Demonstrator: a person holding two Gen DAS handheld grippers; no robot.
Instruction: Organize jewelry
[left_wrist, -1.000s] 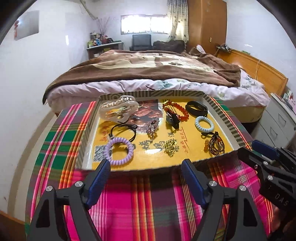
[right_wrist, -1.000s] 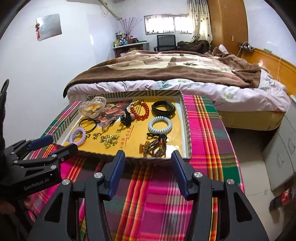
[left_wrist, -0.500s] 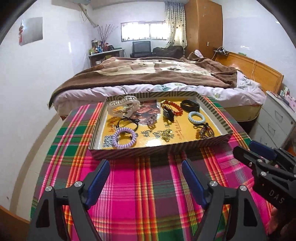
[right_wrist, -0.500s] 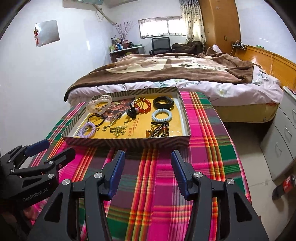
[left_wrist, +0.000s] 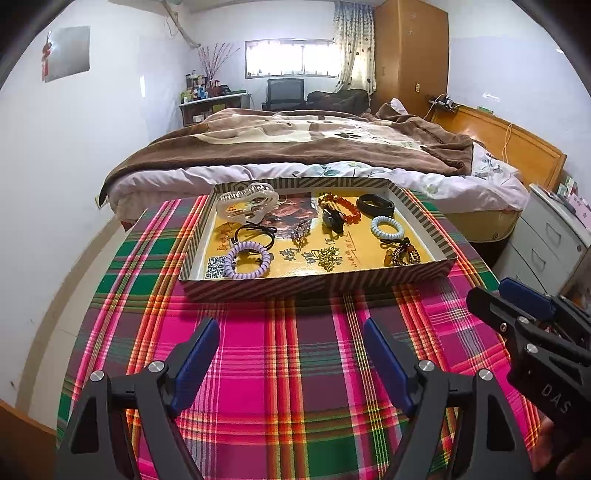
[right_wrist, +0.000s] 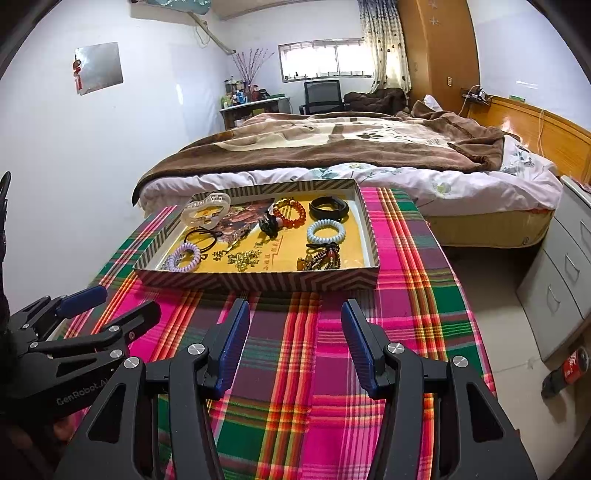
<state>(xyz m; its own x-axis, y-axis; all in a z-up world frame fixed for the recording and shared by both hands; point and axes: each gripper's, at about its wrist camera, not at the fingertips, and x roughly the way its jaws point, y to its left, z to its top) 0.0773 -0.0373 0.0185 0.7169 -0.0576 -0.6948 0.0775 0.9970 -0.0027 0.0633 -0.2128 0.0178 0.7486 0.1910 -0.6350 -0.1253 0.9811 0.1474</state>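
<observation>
Both the left gripper (left_wrist: 290, 341) and right gripper (right_wrist: 294, 325) stand open, empty. The purple coil hair tie (left_wrist: 247, 258) is probably light and springy; pinch across its ring.

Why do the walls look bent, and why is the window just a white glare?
Both views come through fisheye lenses, so the walls bow and the corners go black. In the left wrist view the window is blown out; in the right wrist view it is bright too. The tray stays sharp, with a soft shadow on the tablecloth.

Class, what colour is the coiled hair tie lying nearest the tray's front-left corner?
Lilac: the coiled hair tie shows best in the left wrist view, near the tray front wall.
</observation>
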